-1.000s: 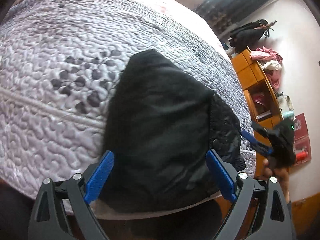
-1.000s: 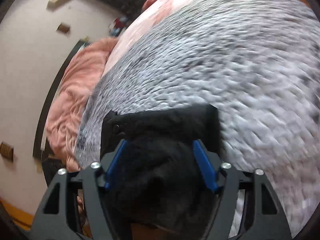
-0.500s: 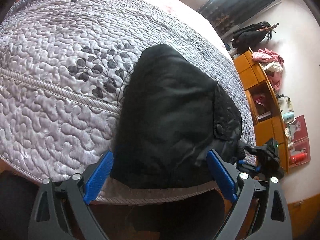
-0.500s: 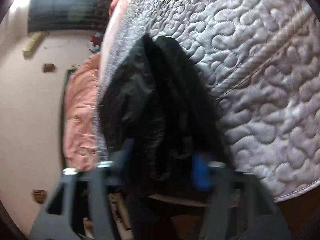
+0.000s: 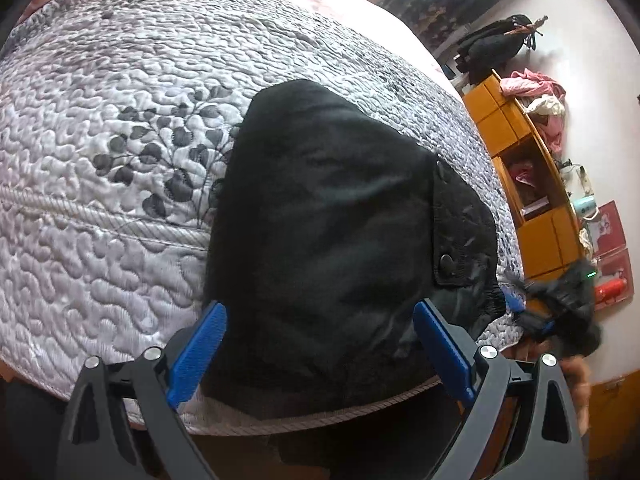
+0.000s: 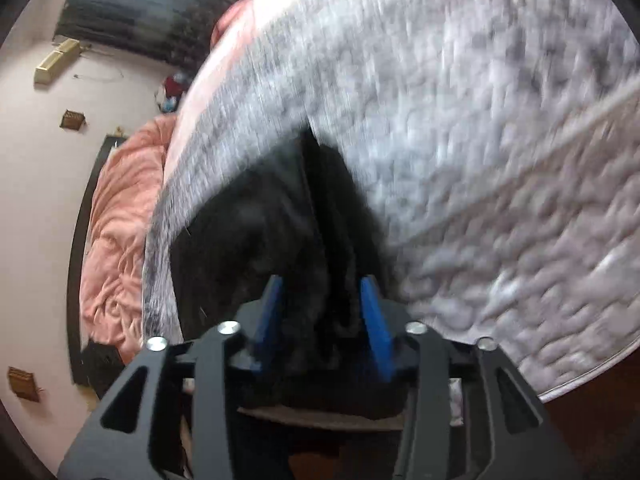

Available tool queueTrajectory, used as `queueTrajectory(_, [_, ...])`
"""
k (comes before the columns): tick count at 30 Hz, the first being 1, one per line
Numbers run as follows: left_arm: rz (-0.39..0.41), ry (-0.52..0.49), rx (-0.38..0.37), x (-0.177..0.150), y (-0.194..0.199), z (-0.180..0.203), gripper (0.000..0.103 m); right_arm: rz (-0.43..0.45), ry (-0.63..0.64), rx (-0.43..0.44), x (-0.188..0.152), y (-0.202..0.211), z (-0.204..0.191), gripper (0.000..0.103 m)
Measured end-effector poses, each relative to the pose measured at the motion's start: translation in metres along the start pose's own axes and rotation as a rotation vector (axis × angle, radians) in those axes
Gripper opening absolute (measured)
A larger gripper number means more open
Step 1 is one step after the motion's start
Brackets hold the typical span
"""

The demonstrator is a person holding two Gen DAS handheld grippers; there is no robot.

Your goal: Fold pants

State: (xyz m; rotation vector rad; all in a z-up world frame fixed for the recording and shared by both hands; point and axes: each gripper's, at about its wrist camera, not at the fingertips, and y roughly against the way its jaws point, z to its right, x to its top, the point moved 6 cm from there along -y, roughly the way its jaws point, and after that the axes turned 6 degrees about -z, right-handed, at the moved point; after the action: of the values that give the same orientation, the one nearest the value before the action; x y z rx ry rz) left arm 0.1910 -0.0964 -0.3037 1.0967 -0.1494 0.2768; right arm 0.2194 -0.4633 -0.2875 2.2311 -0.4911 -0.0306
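Lying on the quilted bed (image 5: 120, 248), black pants (image 5: 328, 240) bundled into a thick folded stack, near end reaching the bed's front edge. Running long axis away from that edge, up toward the bed's far side, narrowing to a rounded top.

Hovering at the pants' near end, left claw (image 5: 320, 348) spread wide, blue pads either side of the stack and not pressing it: released, holding nothing. Sitting squarely in front of the bundle, so the nearer of the two to its middle.

Working at the pants' right-hand edge by the buttoned flap (image 5: 460, 240), right claw (image 6: 320, 312) partly closed and opening at this moment, dark cloth bunched between the pads. Possibly brushing the cloth rather than pinching it; heavy motion blur there, so hard to settle, but reading it as letting go.

Turning on one thing, judging ahead: pants straight ahead of both claws, with the next fold or smoothing needing a push along that long axis.

Hiding under the top layer, the legs and waistband; cut off below the bed's edge, whatever cloth is hanging. Blurring beside the orange cabinet (image 5: 520, 184), the right claw as seen from the left camera.
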Motion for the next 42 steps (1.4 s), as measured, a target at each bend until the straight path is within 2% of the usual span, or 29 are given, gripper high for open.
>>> queueTrajectory(2, [-0.003,-0.011,0.012,0.000,-0.003,0.001,0.095,0.051,0.074,-0.009,0.018,0.010,-0.023,0.047])
queueTrajectory(6, [-0.019,-0.025,0.033,-0.001,-0.013,0.001,0.097,0.001,0.134,0.042,0.045,-0.018,-0.051,0.047])
queueTrajectory(8, [-0.023,-0.024,0.048,0.000,-0.016,-0.002,0.099,-0.034,0.115,0.046,0.061,-0.045,-0.045,0.047])
queueTrajectory(10, [-0.033,-0.018,0.056,0.002,-0.018,-0.005,0.099,-0.066,0.065,0.027,0.073,-0.068,-0.038,0.039])
queueTrajectory(11, [-0.038,-0.015,0.055,0.002,-0.018,-0.006,0.099,-0.074,0.042,-0.008,0.079,-0.079,-0.027,0.029])
queueTrajectory(13, [-0.042,-0.003,0.041,0.004,-0.014,-0.008,0.099,-0.056,0.019,-0.010,0.080,-0.075,-0.021,0.028])
queueTrajectory(14, [-0.035,-0.002,0.038,0.004,-0.011,-0.008,0.099,-0.042,0.009,0.012,0.078,-0.068,-0.024,0.040])
queueTrajectory(15, [-0.013,-0.001,0.034,0.005,-0.003,-0.009,0.099,-0.022,0.012,0.047,0.073,-0.057,-0.028,0.047])
queueTrajectory(18, [0.058,-0.006,0.019,0.002,0.020,-0.010,0.099,0.004,0.083,0.110,0.039,-0.020,-0.045,0.051])
queueTrajectory(22, [0.069,0.020,-0.030,-0.005,0.027,-0.016,0.099,-0.063,0.114,0.144,-0.022,-0.010,-0.045,0.052])
queueTrajectory(24, [0.033,0.028,-0.029,-0.008,0.016,-0.019,0.099,-0.080,0.117,0.094,-0.041,-0.021,-0.035,0.049])
queueTrajectory(25, [0.019,0.031,-0.034,-0.009,0.012,-0.020,0.099,-0.077,0.101,0.083,-0.043,-0.027,-0.026,0.048])
queueTrajectory(27, [-0.022,0.038,-0.023,-0.011,-0.002,-0.022,0.099,-0.081,0.059,0.057,-0.044,-0.035,-0.011,0.033])
queueTrajectory(30, [-0.047,0.059,-0.011,-0.014,-0.009,-0.028,0.099,-0.091,0.034,0.058,-0.044,-0.038,-0.003,0.032])
queueTrajectory(31, [-0.041,0.066,-0.021,-0.013,-0.006,-0.029,0.099,-0.093,0.045,0.056,-0.043,-0.034,-0.006,0.033])
queueTrajectory(33, [-0.016,0.069,-0.030,-0.010,0.003,-0.032,0.099,-0.073,0.068,0.065,-0.041,-0.022,-0.014,0.055])
queueTrajectory(34, [0.001,0.071,-0.035,-0.006,0.009,-0.034,0.099,-0.049,0.083,0.089,-0.037,-0.012,-0.023,0.058])
queueTrajectory(38, [0.038,0.105,-0.074,0.025,0.020,-0.041,0.099,-0.003,0.099,0.157,-0.016,0.000,-0.042,0.064])
queueTrajectory(39, [0.044,0.108,-0.104,0.035,0.021,-0.039,0.099,0.002,0.089,0.171,-0.009,-0.002,-0.044,0.064])
queueTrajectory(42, [0.042,0.126,-0.257,0.072,0.021,-0.026,0.099,0.023,0.053,0.171,0.017,-0.018,-0.043,0.064])
